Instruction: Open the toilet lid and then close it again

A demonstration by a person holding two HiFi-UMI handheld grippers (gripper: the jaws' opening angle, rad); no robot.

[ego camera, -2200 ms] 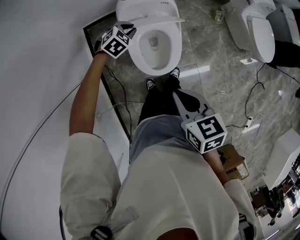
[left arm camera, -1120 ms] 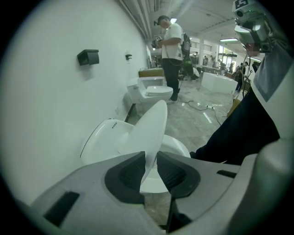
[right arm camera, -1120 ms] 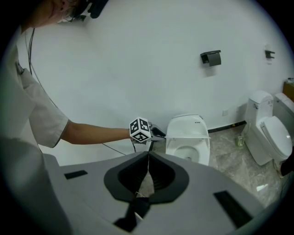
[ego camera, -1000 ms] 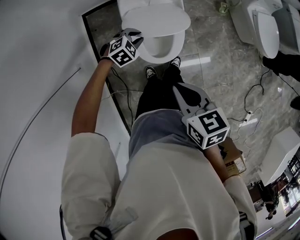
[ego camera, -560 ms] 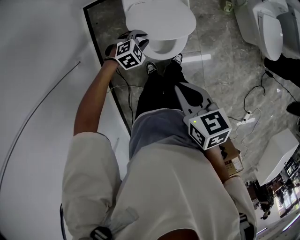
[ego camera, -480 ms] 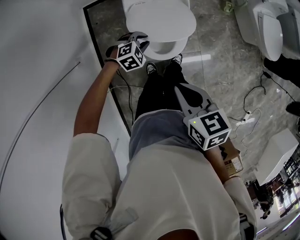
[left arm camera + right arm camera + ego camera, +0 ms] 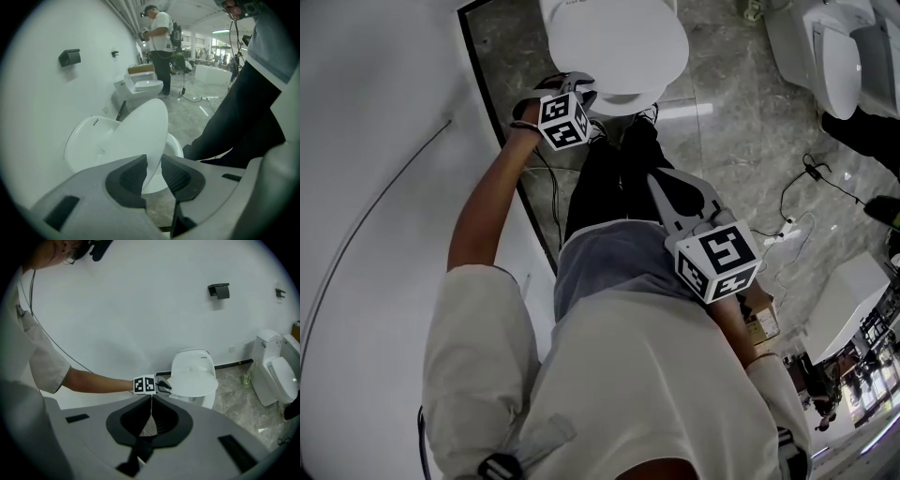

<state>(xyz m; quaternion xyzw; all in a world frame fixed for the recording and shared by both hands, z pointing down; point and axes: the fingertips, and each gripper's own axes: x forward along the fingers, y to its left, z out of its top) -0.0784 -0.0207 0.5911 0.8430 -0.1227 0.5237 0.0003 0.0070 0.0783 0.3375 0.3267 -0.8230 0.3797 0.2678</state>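
The toilet lid [image 7: 614,45] is hanging tilted partway over the bowl [image 7: 625,99], hinged at the back and covering most of the opening, so that only the front rim of the bowl is showing. The left gripper [image 7: 153,163] is sitting at the lid's front-left edge. Its jaws have just been opening and are now standing apart in a released state. The lid's thin edge is running into the gap between them, and the pads [image 7: 132,176] are not visibly pressing on it. The right gripper [image 7: 656,185] is clenched with nothing between its jaws. It is pointing down at the marble floor [image 7: 722,122] in front of the person's waist, well apart from the toilet. Compared with the earliest frame, the lid is no longer standing upright against the tank with the whole bowl exposed; it has swung down toward the seat. The left gripper has come down and toward the person along with the lid's edge. The right gripper is staying in nearly the same place.
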